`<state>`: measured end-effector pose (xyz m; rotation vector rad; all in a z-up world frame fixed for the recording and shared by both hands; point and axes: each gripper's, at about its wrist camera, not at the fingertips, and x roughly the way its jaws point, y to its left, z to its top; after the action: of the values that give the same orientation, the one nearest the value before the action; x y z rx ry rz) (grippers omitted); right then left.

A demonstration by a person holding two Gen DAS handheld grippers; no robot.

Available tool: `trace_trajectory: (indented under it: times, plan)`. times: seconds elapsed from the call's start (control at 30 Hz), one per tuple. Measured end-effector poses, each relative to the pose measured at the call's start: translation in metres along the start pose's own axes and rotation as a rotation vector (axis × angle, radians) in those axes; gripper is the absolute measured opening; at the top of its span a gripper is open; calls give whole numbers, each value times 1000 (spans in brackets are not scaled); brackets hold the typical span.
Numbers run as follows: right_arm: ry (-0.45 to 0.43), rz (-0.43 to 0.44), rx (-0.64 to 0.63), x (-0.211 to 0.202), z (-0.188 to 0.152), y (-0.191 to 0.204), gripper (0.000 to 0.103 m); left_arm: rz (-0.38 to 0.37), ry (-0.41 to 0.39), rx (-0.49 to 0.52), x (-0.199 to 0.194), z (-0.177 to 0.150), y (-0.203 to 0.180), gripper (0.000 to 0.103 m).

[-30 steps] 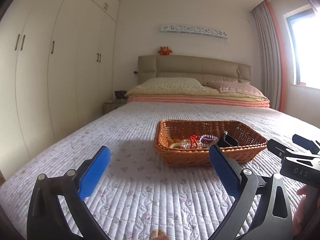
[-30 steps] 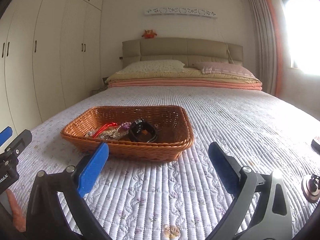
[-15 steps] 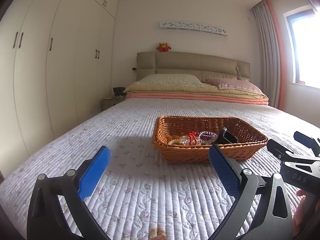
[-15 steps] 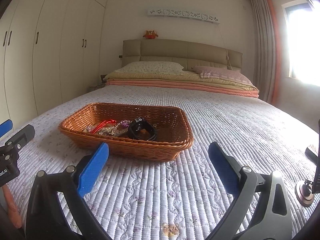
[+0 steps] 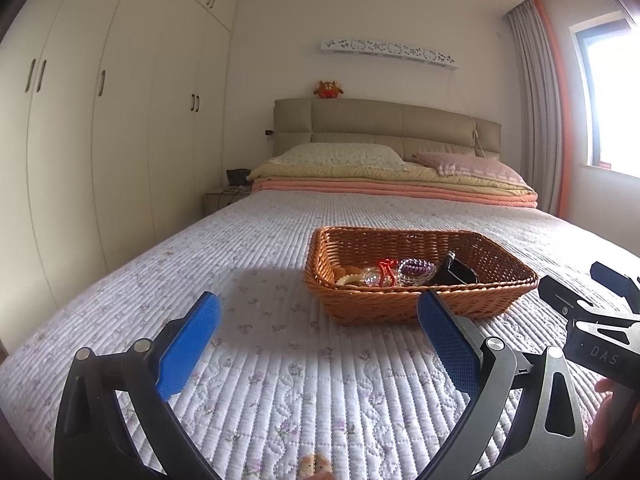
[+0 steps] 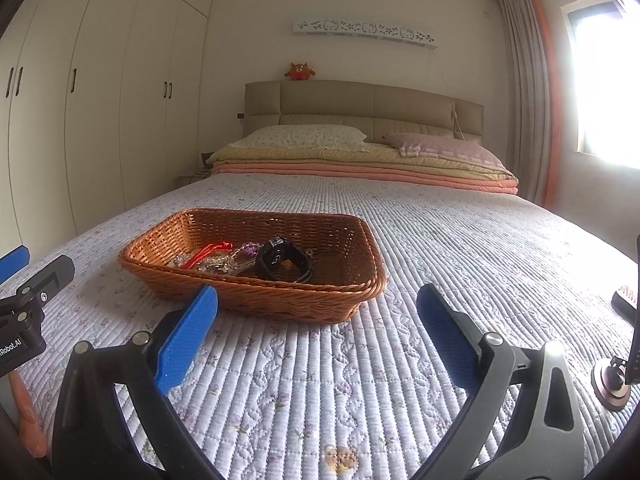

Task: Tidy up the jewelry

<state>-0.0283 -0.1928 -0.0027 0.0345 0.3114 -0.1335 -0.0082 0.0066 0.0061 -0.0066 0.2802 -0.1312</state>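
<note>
A brown wicker basket (image 5: 416,304) (image 6: 340,304) stands on the quilted bed. Inside it lie a red cord bracelet (image 5: 386,270) (image 6: 206,254), clear and purple bead bracelets (image 5: 416,269) (image 6: 240,254), a pale bangle (image 5: 350,279) and a black watch (image 5: 456,272) (image 6: 282,264). My left gripper (image 5: 320,320) hovers open over the quilt, just short of the basket's near left corner. My right gripper (image 6: 318,312) is open too, level with the basket's near right corner. Neither holds anything. Each gripper shows at the edge of the other's view.
The white floral quilt (image 6: 460,240) stretches to folded blankets and pillows (image 5: 384,176) at the headboard. White wardrobes (image 5: 100,140) line the left wall. A curtain and window (image 6: 600,92) are on the right. A small round metal stand (image 6: 612,380) rests on the quilt at far right.
Both views have tilted up and pulled back slightly, so the basket sits a little lower and farther. Both grippers stay open and empty.
</note>
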Motion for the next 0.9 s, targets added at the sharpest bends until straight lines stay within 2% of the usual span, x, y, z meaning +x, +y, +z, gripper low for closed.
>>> trace_trajectory:
  times: [0.9]
  plan:
    - [2, 4, 0, 0, 0, 0, 95, 3, 17, -3, 2, -1, -1, 95]
